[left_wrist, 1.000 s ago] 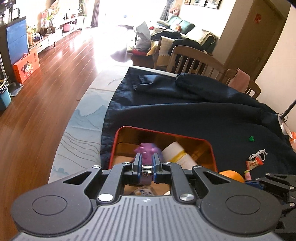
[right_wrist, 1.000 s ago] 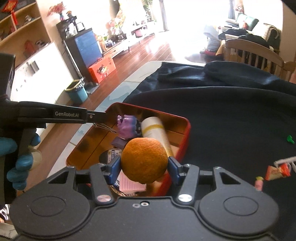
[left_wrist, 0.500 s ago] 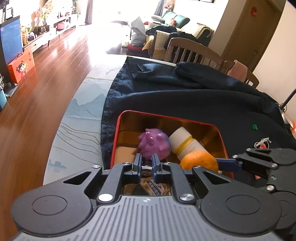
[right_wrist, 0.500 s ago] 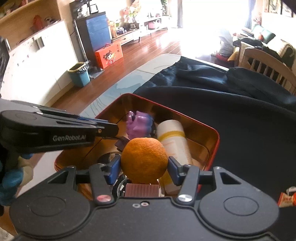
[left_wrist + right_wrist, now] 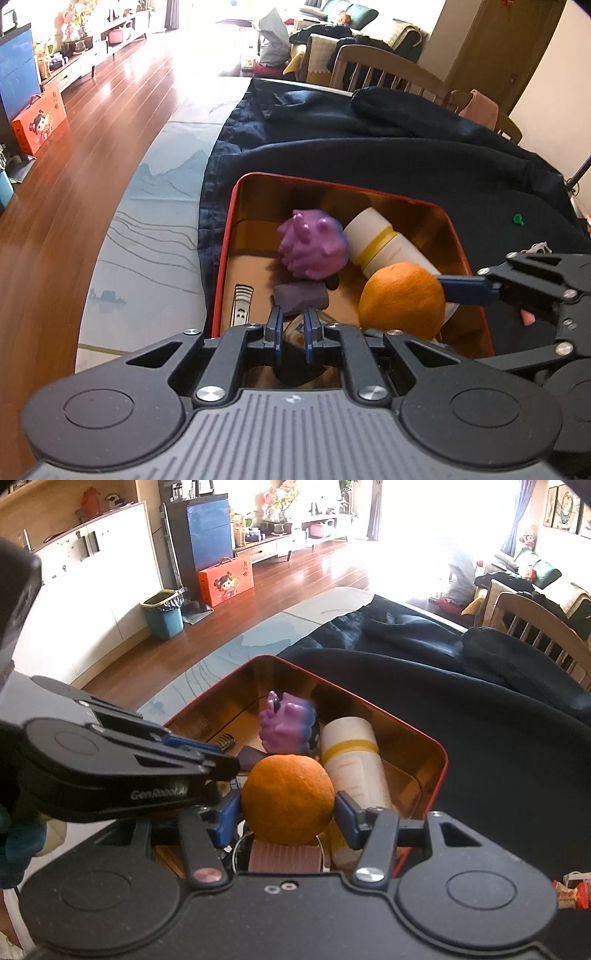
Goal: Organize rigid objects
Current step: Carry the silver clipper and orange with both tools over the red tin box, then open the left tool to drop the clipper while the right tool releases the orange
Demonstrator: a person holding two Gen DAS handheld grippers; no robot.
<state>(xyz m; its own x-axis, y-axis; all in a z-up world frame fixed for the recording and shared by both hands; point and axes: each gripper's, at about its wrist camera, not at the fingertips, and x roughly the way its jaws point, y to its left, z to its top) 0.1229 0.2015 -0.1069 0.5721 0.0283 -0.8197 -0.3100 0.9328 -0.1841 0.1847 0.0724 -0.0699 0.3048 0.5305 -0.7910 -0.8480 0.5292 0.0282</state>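
A red tin box [image 5: 225, 254] [image 5: 441, 771] with a gold inside sits on a dark blue cloth [image 5: 406, 162]. It holds a purple toy [image 5: 312, 249] [image 5: 286, 723], a white bottle with a yellow band [image 5: 384, 240] [image 5: 351, 760], a nail clipper [image 5: 242, 304] and a small purple block [image 5: 301, 297]. My right gripper [image 5: 288, 808] is shut on an orange [image 5: 288, 797] [image 5: 400, 299] and holds it over the box's near end. My left gripper [image 5: 293, 326] is nearly shut with nothing between its fingers, above the box's near left part.
A green pin [image 5: 518, 219] and snack wrappers [image 5: 570, 893] lie on the cloth to the right of the box. The table's pale edge [image 5: 147, 236] runs on the left, with wooden floor beyond. Wooden chairs [image 5: 388, 75] stand at the far side.
The right gripper has carried the orange from beside the box to over its inside. The left gripper has let go of the purple toy, which now lies in the box.
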